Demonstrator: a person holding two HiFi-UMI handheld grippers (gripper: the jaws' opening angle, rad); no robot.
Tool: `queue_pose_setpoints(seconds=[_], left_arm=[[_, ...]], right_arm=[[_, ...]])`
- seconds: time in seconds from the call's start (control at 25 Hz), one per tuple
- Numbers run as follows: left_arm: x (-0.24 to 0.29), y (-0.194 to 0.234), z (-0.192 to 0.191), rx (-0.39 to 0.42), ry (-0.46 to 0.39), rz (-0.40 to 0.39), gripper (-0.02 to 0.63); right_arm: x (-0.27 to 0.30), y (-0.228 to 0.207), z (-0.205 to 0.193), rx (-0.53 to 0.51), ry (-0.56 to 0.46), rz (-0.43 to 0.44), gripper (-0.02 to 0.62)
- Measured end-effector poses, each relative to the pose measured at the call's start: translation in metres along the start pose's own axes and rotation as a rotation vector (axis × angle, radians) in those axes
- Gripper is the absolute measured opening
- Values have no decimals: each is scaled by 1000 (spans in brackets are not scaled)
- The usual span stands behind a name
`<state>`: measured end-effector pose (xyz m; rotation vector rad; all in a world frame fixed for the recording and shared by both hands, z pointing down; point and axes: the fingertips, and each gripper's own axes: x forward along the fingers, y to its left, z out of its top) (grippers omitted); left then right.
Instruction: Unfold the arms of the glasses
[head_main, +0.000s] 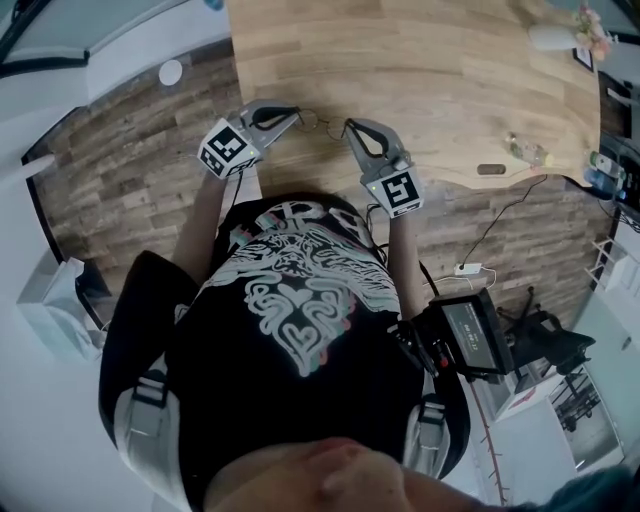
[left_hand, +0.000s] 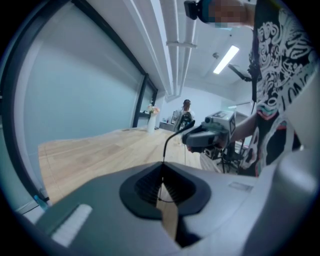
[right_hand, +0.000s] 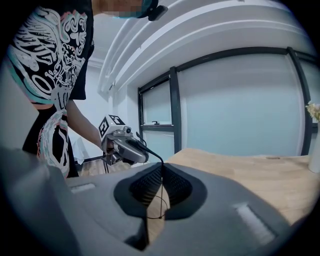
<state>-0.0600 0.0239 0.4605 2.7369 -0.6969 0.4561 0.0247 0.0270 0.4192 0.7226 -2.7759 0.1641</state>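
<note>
Thin black wire glasses (head_main: 322, 122) hang between my two grippers, above the near edge of the wooden table (head_main: 430, 60). My left gripper (head_main: 296, 117) is shut on one arm of the glasses. In the left gripper view that arm (left_hand: 166, 144) rises out of the closed jaws of my left gripper (left_hand: 162, 166) and curves toward my right gripper (left_hand: 210, 136). My right gripper (head_main: 351, 129) is shut on the other arm. In the right gripper view the arm (right_hand: 161, 161) leaves my right gripper (right_hand: 161, 169) toward my left gripper (right_hand: 125, 147). A lens rim shows below the jaws.
A white vase with flowers (head_main: 560, 38) stands at the table's far right, and it is also in the left gripper view (left_hand: 151, 120). Small items (head_main: 526, 150) and a dark oval (head_main: 491, 169) lie near the right edge. Large windows line the room.
</note>
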Motion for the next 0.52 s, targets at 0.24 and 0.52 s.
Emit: queue_pose_setpoints(seconds=[0.24, 0.52], left_arm=[[4, 0, -2, -5, 11, -6, -9], [0, -3, -8, -38, 16, 1, -9]], right_arm=[[0, -3, -3, -2, 12, 5, 8], [0, 3, -5, -5, 18, 17, 8]])
